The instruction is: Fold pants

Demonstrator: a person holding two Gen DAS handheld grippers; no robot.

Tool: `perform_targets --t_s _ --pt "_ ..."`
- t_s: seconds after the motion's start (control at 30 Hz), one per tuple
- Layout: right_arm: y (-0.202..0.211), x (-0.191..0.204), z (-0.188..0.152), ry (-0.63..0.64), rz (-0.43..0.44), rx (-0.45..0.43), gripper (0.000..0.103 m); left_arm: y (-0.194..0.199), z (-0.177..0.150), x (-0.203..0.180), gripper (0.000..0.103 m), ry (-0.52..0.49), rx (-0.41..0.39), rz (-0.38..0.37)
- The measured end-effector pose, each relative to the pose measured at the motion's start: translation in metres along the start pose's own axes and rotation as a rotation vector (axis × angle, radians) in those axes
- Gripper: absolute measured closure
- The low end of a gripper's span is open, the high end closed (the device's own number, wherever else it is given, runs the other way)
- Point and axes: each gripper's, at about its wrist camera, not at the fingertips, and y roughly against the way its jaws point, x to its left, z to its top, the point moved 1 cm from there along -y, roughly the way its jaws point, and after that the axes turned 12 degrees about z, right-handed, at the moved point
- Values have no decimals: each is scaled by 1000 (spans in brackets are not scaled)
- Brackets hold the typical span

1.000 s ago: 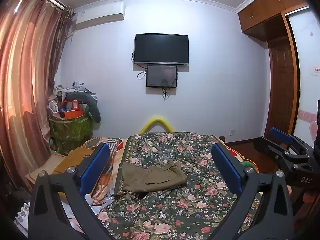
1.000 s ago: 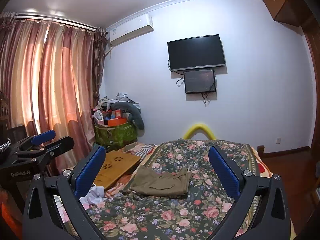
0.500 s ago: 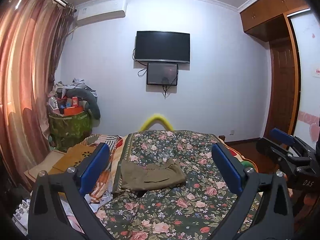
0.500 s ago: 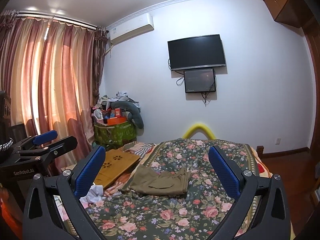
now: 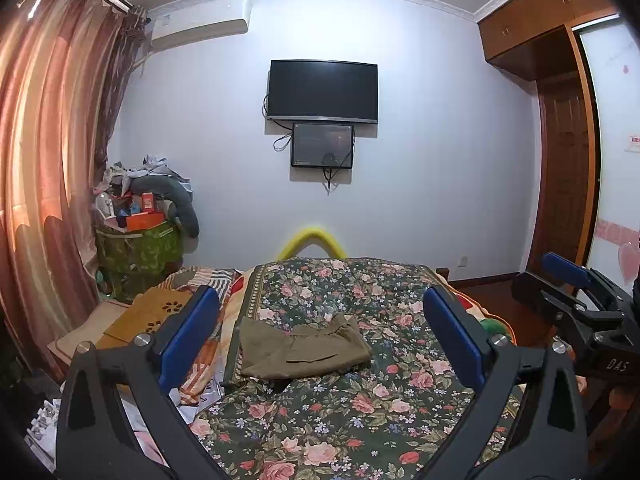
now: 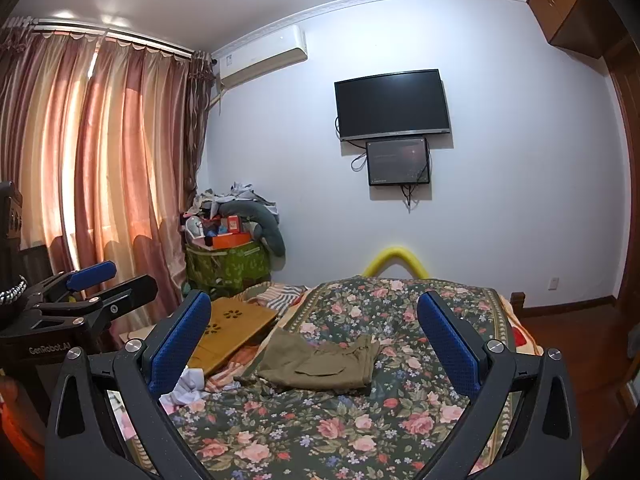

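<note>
1. "GenRobot.AI" printed in pale letters on the left gripper (image 6: 92, 284) body, seen at the left edge of the right wrist view; "DAS" readable on the right gripper (image 5: 576, 280) body at the right edge of the left wrist view.
2. Left gripper (image 5: 320, 332): held level above the near end of the bed (image 5: 360, 420), jaws spread wide, nothing between the blue pads.
3. Right gripper (image 6: 314, 332): same pose, wide apart and empty, beside the left one.
4. Olive pants (image 5: 300, 350): folded into a compact bundle, lying near the bed's left edge, about mid-length, well apart from both tools.
</note>
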Motion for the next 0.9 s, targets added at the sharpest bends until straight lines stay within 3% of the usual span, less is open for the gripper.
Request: perform_targets --t_s 0.9 --pt "0 -1 1 -11 -3 -1 1 -4 -3 -8 0 -13 28 -41"
